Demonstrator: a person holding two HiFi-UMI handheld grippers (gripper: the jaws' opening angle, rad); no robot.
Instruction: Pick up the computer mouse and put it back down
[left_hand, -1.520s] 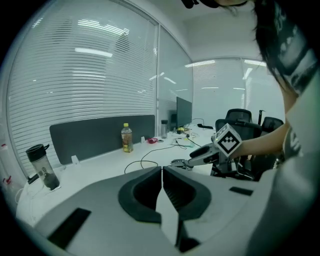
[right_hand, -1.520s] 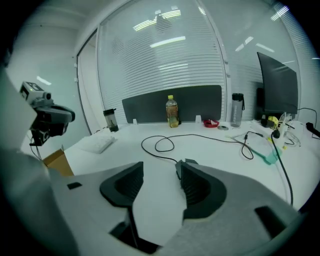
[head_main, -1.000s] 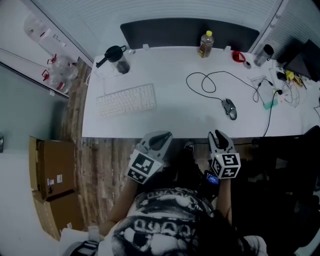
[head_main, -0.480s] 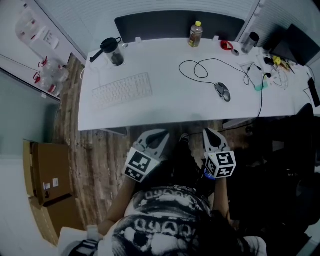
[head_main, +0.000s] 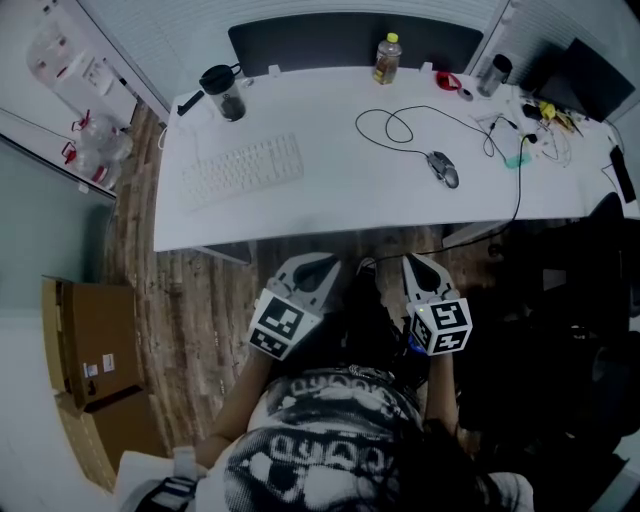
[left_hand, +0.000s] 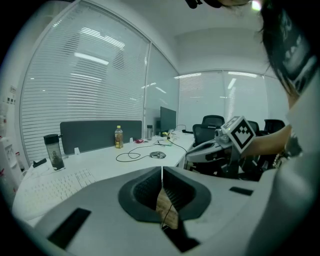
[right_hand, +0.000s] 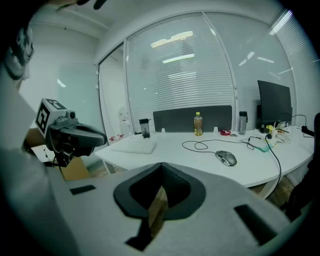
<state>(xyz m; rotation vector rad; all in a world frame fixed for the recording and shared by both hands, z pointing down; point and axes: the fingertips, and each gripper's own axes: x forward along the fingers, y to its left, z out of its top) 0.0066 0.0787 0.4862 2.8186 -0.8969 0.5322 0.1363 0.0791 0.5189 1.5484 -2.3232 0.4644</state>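
Observation:
The grey computer mouse (head_main: 443, 168) lies on the white desk (head_main: 330, 205), right of centre, its black cable (head_main: 400, 125) looping behind it. It also shows far off as the mouse (left_hand: 157, 155) in the left gripper view and as the mouse (right_hand: 226, 158) in the right gripper view. Both grippers hang below the desk's near edge, over the wooden floor and close to my body. My left gripper (head_main: 318, 266) is shut with nothing in it, jaws meeting at the left gripper (left_hand: 162, 171). My right gripper (head_main: 421, 266) is likewise shut and empty, as the right gripper (right_hand: 161, 169) shows.
On the desk are a white keyboard (head_main: 245, 168), a black-lidded jug (head_main: 222, 93), a drink bottle (head_main: 387, 58), a tumbler (head_main: 492, 73) and tangled cables (head_main: 525, 135) at the right. A dark partition (head_main: 355, 42) backs the desk. Cardboard boxes (head_main: 90, 350) stand left; office chairs (left_hand: 212, 125) right.
Both grippers have drawn back from the desk's near edge toward my body. The desk now sits higher and farther off in the head view.

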